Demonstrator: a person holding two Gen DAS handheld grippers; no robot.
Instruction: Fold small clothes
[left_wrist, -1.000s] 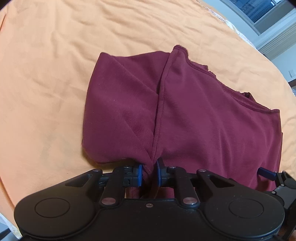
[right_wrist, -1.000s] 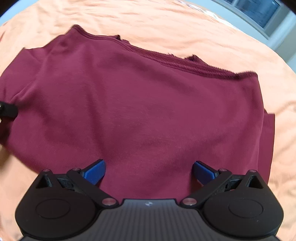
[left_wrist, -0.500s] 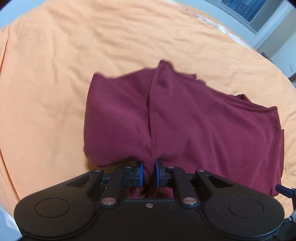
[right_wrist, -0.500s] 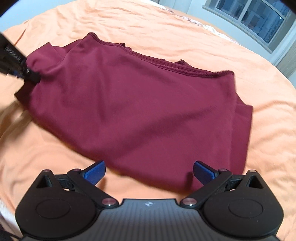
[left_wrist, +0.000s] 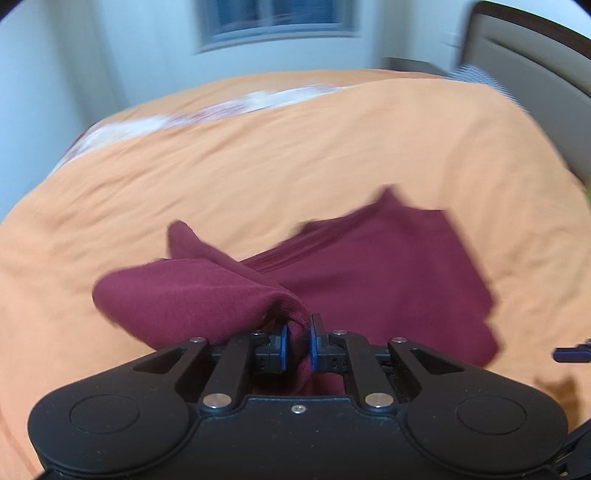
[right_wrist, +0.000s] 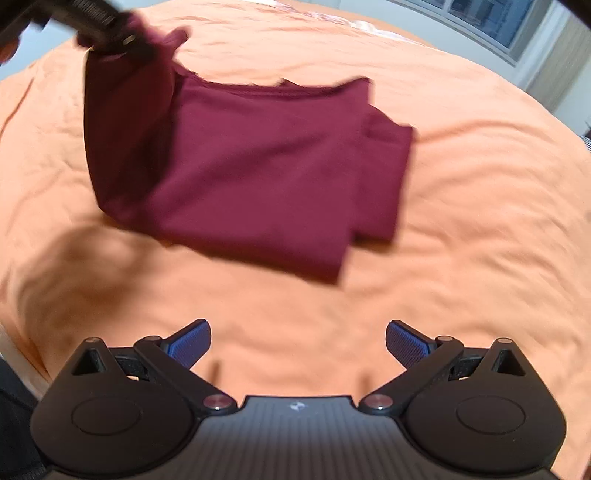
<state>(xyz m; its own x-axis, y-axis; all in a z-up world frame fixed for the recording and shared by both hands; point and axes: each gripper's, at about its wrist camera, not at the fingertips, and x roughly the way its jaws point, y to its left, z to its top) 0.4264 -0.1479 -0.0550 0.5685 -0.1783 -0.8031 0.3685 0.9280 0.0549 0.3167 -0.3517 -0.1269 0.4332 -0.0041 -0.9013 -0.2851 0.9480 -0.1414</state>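
A maroon garment (right_wrist: 258, 166) lies partly folded on the orange bedsheet (right_wrist: 480, 221). My left gripper (left_wrist: 296, 341) is shut on a bunched corner of the maroon garment (left_wrist: 388, 280) and holds that side up off the bed. In the right wrist view the left gripper (right_wrist: 107, 35) shows at the top left, with cloth hanging from it. My right gripper (right_wrist: 297, 341) is open with nothing between its fingers, and hovers over bare sheet in front of the garment. One of its blue fingertips (left_wrist: 569, 354) shows at the right edge of the left wrist view.
The orange sheet (left_wrist: 258, 166) covers the whole bed around the garment. A patterned white cover (left_wrist: 177, 122) lies at the far edge. A window (left_wrist: 277, 18) and pale walls stand behind, and a headboard (left_wrist: 535, 55) is at the right.
My left gripper has lifted its corner of the garment up and swung it. My right gripper has drawn back off the cloth, so the garment now lies well ahead of it.
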